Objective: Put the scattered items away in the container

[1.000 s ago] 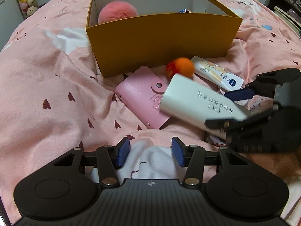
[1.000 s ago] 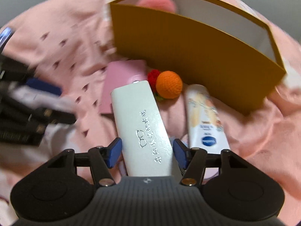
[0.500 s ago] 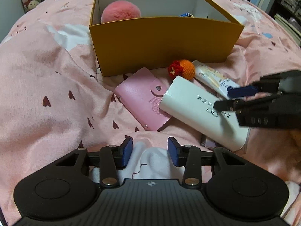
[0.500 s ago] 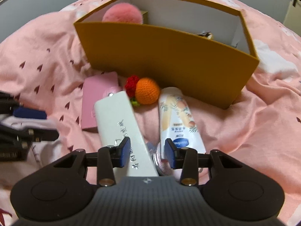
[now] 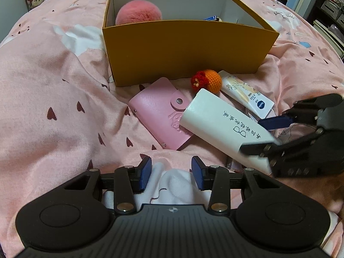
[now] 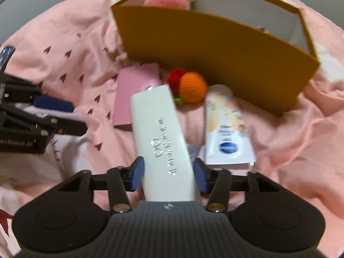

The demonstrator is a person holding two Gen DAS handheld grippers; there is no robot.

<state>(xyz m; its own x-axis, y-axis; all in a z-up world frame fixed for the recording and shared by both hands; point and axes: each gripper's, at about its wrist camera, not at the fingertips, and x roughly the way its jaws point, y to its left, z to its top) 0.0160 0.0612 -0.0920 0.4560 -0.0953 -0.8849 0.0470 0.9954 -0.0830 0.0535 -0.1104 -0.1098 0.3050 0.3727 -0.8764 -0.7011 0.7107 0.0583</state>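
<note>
The left tongs hover nearest, jaws parted over a white patch of the pink bedspread, with nothing between the blue pads.

Just to their right, the right tongs straddle the near end of a white glasses case. Their jaws have just been opening, and the case sits between them; the blue pads lie close against its sides, though the blur leaves it unclear whether they press on it. In the left wrist view the case looks tilted, its far end resting on the edge of a pink card holder, which lies flat on the bed with its snap flap facing up.

Beyond the case, an orange crocheted ball with a red knitted piece attached lies near the foot of the box. Touching it on the right, a white hand-cream tube lies flat, its crimped end towards the right tongs. Something clear and small shows between the tube and the case, too hidden to identify.

Farthest back stands the yellow cardboard box, open at the top with white inner walls. Inside it, at the left, a fluffy pink pom-pom rises above the front wall; a small blue item peeks over the wall further right.
</note>
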